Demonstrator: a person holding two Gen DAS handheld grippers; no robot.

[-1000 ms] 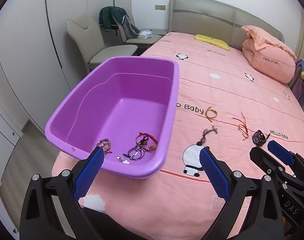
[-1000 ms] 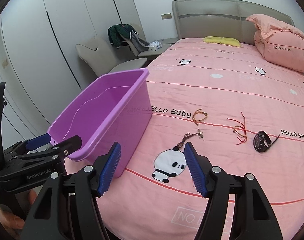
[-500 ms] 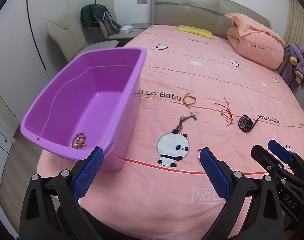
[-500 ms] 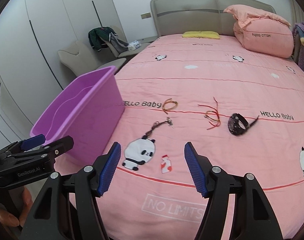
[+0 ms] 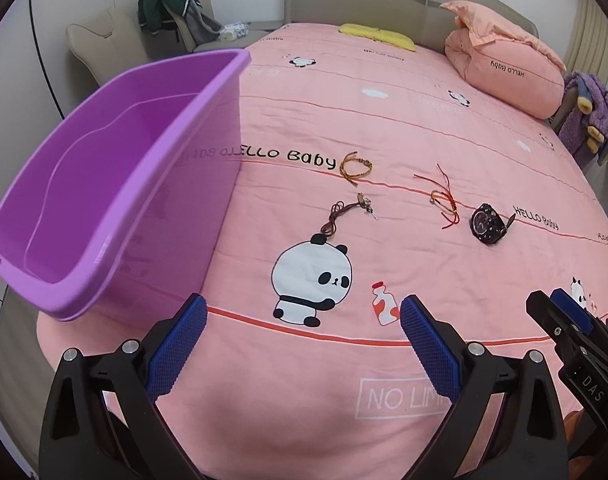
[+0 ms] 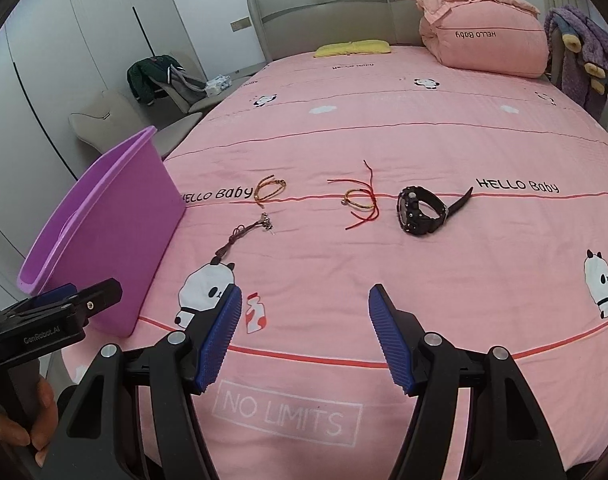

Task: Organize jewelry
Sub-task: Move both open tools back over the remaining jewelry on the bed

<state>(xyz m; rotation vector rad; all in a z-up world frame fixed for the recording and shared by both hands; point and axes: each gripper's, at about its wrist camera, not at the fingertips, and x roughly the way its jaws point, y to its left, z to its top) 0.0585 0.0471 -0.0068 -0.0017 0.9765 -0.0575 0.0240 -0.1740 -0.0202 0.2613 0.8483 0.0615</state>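
On the pink bedspread lie a brown braided bracelet [image 5: 355,167] [image 6: 270,189], a brown cord pendant [image 5: 345,213] [image 6: 246,232], a red string bracelet [image 5: 443,200] [image 6: 359,198] and a black watch [image 5: 488,224] [image 6: 421,210]. A purple plastic tub [image 5: 104,184] [image 6: 104,236] stands at the left; its bottom is hidden. My left gripper [image 5: 302,334] is open and empty, near the bed's front edge. My right gripper [image 6: 305,314] is open and empty, short of the jewelry.
A rolled pink quilt [image 6: 483,36] and a yellow pillow [image 6: 351,48] lie at the headboard. Beige chairs with a dark jacket [image 5: 168,8] stand left of the bed. White wardrobe doors [image 6: 76,40] line the left wall. Purple cloth [image 6: 583,52] hangs at the right.
Both grippers swung right and lowered, away from the tub toward the jewelry on the bed. The tub's inside bottom with its jewelry has gone out of sight. Both stayed open.
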